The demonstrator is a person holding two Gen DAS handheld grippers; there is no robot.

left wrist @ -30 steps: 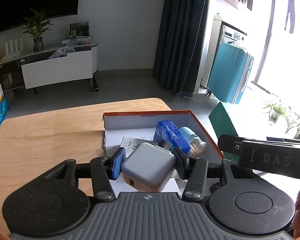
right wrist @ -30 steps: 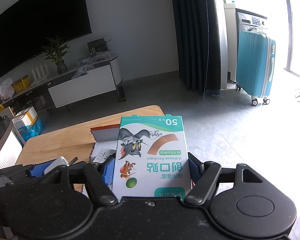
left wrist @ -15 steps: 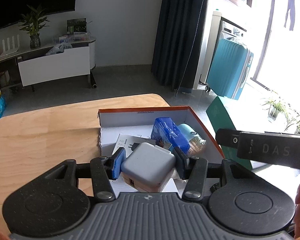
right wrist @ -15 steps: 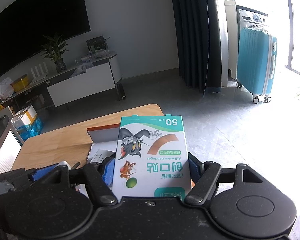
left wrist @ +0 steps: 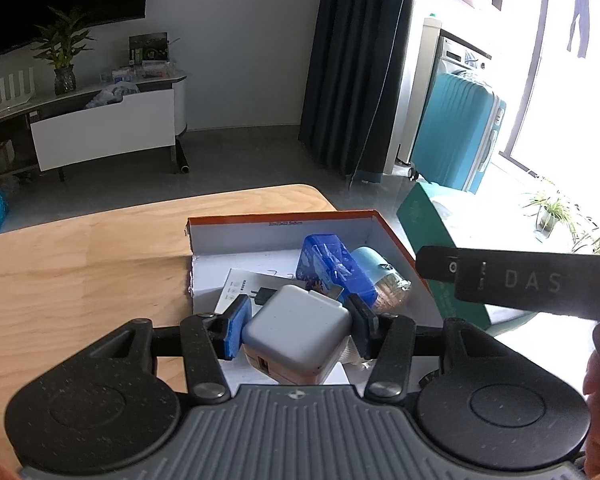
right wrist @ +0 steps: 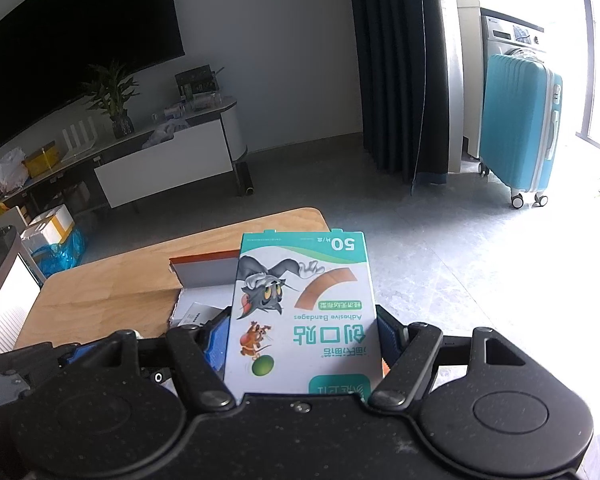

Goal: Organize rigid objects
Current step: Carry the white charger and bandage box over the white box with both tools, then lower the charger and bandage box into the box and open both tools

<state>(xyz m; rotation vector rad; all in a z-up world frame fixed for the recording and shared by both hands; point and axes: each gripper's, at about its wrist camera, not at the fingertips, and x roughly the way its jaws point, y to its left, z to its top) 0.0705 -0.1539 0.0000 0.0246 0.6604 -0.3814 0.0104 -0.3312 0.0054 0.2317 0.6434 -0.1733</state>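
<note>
My left gripper [left wrist: 298, 326] is shut on a white charger block [left wrist: 296, 334] and holds it over the near part of an open orange-rimmed cardboard box [left wrist: 284, 216] on the wooden table [left wrist: 80, 264]. Inside the box lie a blue packet [left wrist: 328, 268], a light blue cylinder [left wrist: 376, 276] and a white leaflet [left wrist: 236, 290]. My right gripper [right wrist: 302, 332] is shut on a box of adhesive bandages [right wrist: 302, 308] with a cartoon cat, held above the orange-rimmed box [right wrist: 204, 270]. The bandage box's green side [left wrist: 428, 220] shows to the right in the left wrist view.
The table's far edge and rounded corner [right wrist: 312, 214] lie just beyond the box, with grey floor past it. A teal suitcase [right wrist: 520, 140], dark curtain [right wrist: 396, 68] and a low white TV cabinet [right wrist: 168, 164] stand in the room behind.
Both grippers have shifted forward slightly over the box, still holding the charger and the bandage box. The box sits a little nearer and lower in both views.
</note>
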